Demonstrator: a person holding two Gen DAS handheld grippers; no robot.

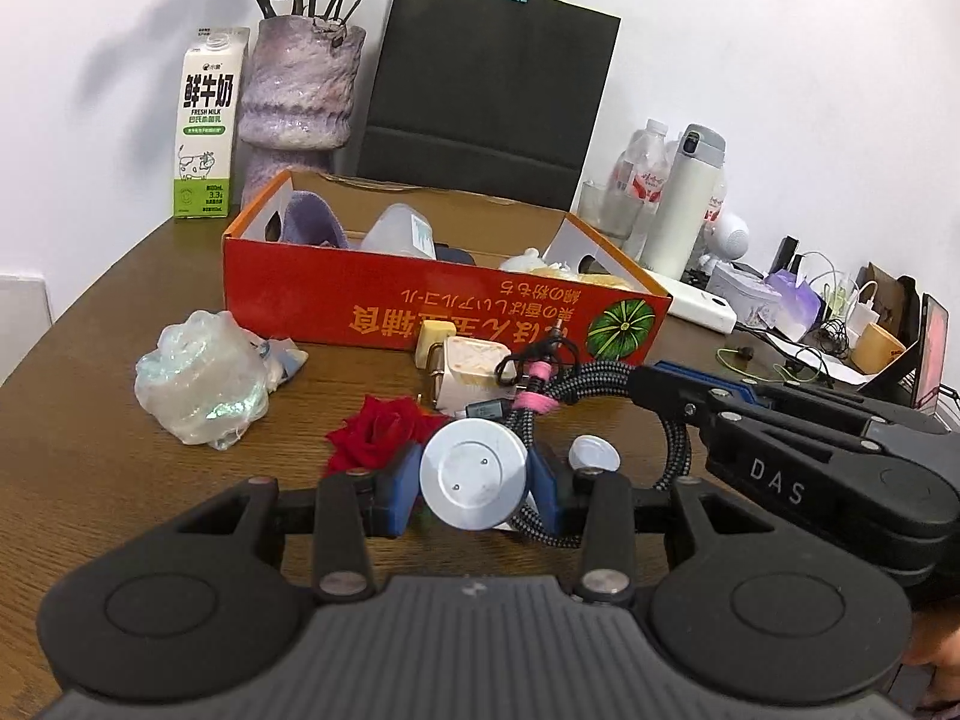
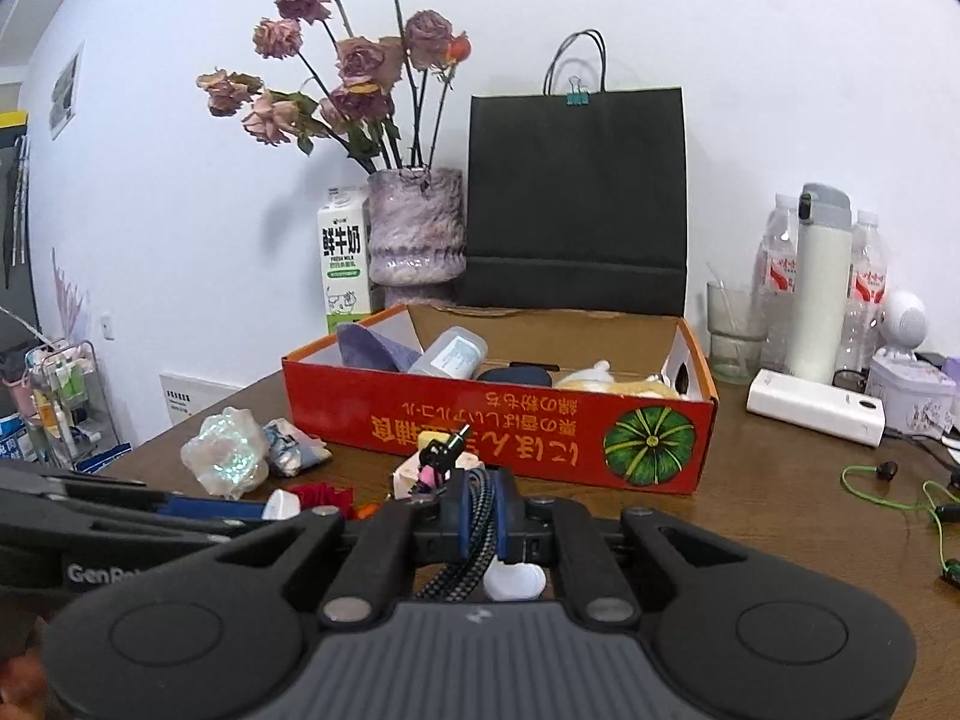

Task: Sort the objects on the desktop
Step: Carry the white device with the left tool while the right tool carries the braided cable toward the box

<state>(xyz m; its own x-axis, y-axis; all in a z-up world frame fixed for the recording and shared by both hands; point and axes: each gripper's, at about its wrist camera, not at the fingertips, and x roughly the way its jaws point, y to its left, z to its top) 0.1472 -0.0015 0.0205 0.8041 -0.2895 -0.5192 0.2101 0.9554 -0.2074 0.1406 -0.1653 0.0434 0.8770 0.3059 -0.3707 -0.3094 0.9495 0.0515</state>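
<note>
Milk carton (image 1: 206, 123) far ahead-left by the wall, touching vase (image 1: 298, 102) of dried roses (image 2: 348, 69). Black paper bag (image 1: 489, 90) straight ahead. Thermos (image 1: 684, 198), water bottles (image 1: 642, 171), glass (image 1: 603, 210), power bank (image 2: 816, 407) ahead-right.

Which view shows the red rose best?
The left wrist view: the red rose lies open on the table beside the left gripper, petals clear. In the right wrist view only a red patch shows, partly hidden behind the gripper.
</note>
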